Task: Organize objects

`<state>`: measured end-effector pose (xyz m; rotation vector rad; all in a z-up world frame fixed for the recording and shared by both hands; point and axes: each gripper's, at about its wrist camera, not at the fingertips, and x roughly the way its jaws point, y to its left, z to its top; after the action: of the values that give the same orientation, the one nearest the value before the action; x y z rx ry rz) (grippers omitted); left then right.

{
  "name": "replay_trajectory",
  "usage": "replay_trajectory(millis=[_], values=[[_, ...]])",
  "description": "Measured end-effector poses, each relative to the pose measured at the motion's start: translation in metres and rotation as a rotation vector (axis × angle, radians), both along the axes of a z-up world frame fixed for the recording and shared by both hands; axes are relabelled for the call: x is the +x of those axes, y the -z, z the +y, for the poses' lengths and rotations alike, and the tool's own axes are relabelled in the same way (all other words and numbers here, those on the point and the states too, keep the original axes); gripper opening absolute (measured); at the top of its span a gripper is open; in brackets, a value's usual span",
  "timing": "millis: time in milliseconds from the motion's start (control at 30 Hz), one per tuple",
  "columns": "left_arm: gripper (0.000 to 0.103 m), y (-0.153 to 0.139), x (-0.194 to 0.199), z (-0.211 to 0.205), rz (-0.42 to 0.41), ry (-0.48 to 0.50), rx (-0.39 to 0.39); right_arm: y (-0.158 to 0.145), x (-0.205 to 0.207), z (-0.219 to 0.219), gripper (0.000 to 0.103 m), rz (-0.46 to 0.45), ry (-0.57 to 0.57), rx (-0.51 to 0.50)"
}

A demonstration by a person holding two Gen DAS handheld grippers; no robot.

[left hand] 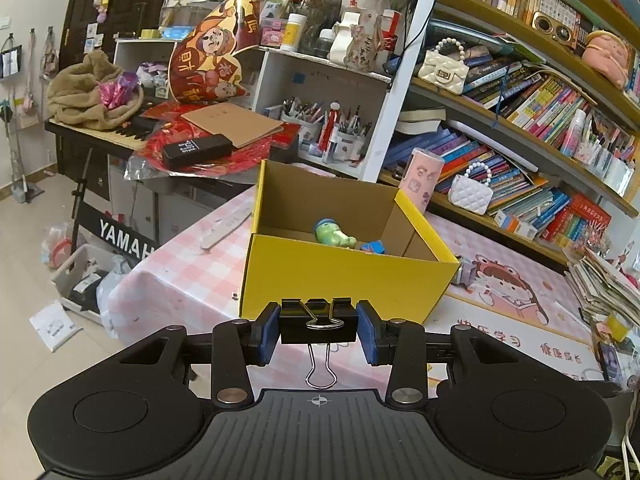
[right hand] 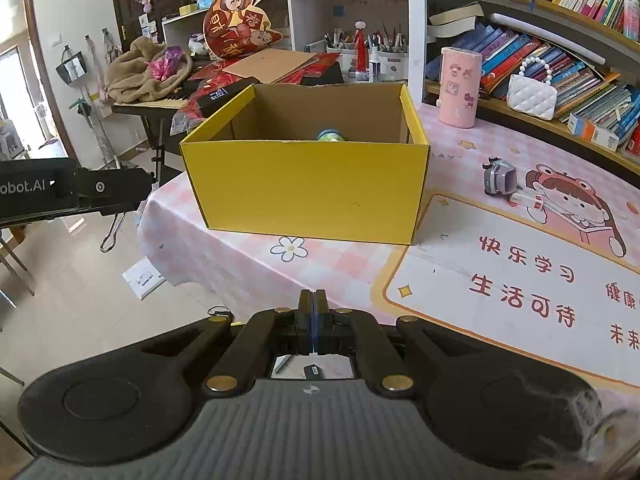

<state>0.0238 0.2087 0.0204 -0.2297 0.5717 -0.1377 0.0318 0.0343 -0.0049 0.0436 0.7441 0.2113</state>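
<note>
Boxy black binder clip (left hand: pixel 319 322), wire handles

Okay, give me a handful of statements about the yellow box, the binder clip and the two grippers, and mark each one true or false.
1. The left gripper holds a black binder clip between its jaws. True.
2. The right gripper carries a pen. False: its jaws are shut on nothing.
3. The yellow box is open at the top. True.
4. The box is empty. False: a green toy figure and a small blue object lie inside.
5. The pink cylinder stands inside the box. False: it stands on the table beside the box.
</note>
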Motion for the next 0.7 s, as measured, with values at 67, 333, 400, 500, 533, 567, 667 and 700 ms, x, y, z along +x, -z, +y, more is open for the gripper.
replay_trajectory(millis=[67,333,400,500,533,567,667,700], values=[[0.039,0.000,-0.001,0.000,-0.002,0.001,-0.002,0.000,0.001,0.000,0.001,0.004,0.003,0.000],[0.039,-0.005,-0.001,-0.002,-0.023,-0.001,-0.020,0.004,-0.002,-0.006,0.001,0.031,0.021,-0.004],[0.039,-0.004,-0.003,-0.001,-0.027,-0.015,-0.022,0.008,-0.007,-0.009,0.002,0.036,0.024,-0.008],[0.039,0.000,-0.008,0.007,-0.019,-0.061,-0.036,0.019,-0.012,-0.012,0.002,0.076,0.012,-0.010],[0.039,0.001,-0.011,0.010,-0.014,-0.082,-0.041,0.024,-0.012,-0.011,0.002,0.096,0.005,-0.013],[0.039,0.002,-0.013,0.015,-0.010,-0.105,-0.045,0.029,-0.011,-0.010,0.002,0.121,-0.007,-0.016],[0.039,0.004,-0.025,0.028,-0.007,-0.196,-0.041,0.045,-0.007,0.000,0.002,0.183,-0.076,-0.024],[0.039,0.005,-0.030,0.033,-0.007,-0.234,-0.039,0.051,-0.004,0.007,0.002,0.199,-0.111,-0.029]])
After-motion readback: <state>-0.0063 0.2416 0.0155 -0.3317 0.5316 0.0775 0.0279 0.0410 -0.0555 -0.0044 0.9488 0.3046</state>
